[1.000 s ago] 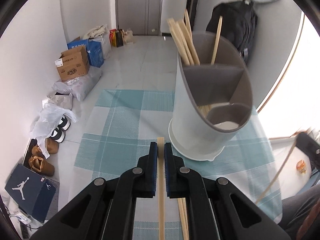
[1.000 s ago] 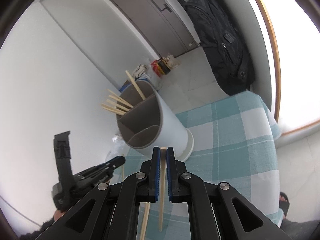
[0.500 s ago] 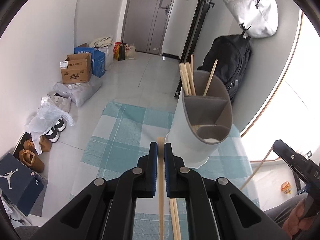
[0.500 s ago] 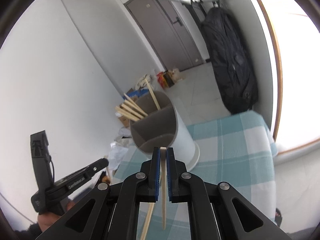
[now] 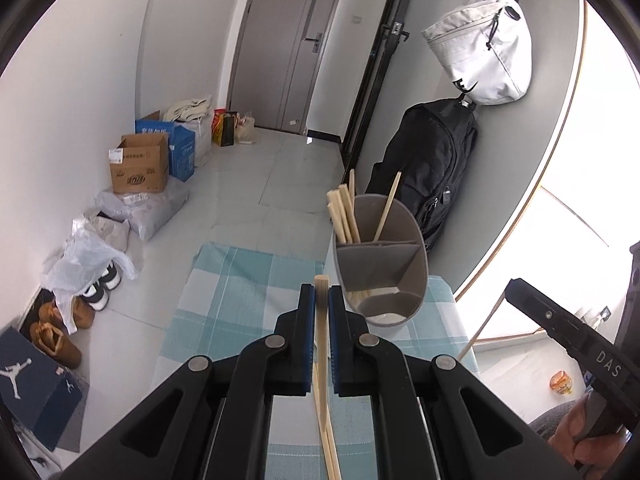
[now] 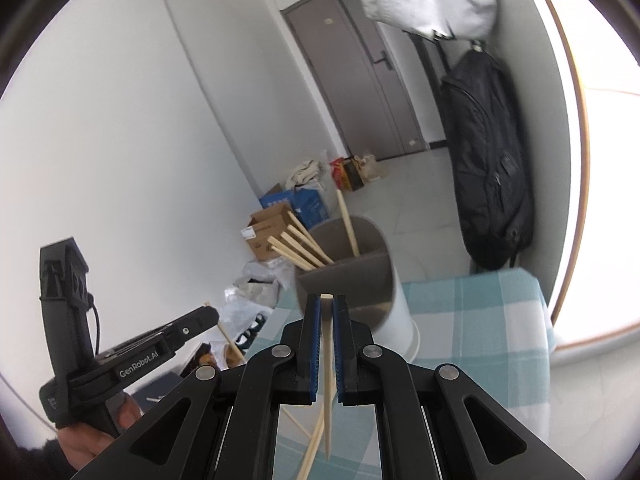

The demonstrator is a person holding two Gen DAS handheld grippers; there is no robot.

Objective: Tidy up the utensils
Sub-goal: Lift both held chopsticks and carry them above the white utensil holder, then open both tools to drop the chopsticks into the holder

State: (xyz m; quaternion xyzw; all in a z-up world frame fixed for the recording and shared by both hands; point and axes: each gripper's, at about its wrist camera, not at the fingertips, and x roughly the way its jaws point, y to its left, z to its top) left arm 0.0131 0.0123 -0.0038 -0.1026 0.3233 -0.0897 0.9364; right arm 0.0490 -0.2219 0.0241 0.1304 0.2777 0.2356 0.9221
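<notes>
Both grippers have risen from the counter [image 5: 248,300], each with its fingers clamped on one chopstick: left [image 5: 321,304], right [image 6: 327,320]. The holder [image 5: 380,276] now sits lower ahead, seemingly within reach for dropping them in beside the other chopsticks [image 5: 344,216].

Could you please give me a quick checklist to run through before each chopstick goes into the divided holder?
1. Left gripper shut on its chopstick: ok.
2. Right gripper shut on its chopstick: ok.
3. Utensil holder upright on the checked cloth: ok.
4. Room in the rear compartment, which already holds several chopsticks: ok.
5. Loose chopsticks left on the cloth: not ok.
6. Lower ends of the held chopsticks clear of the cloth: cannot tell.
</notes>
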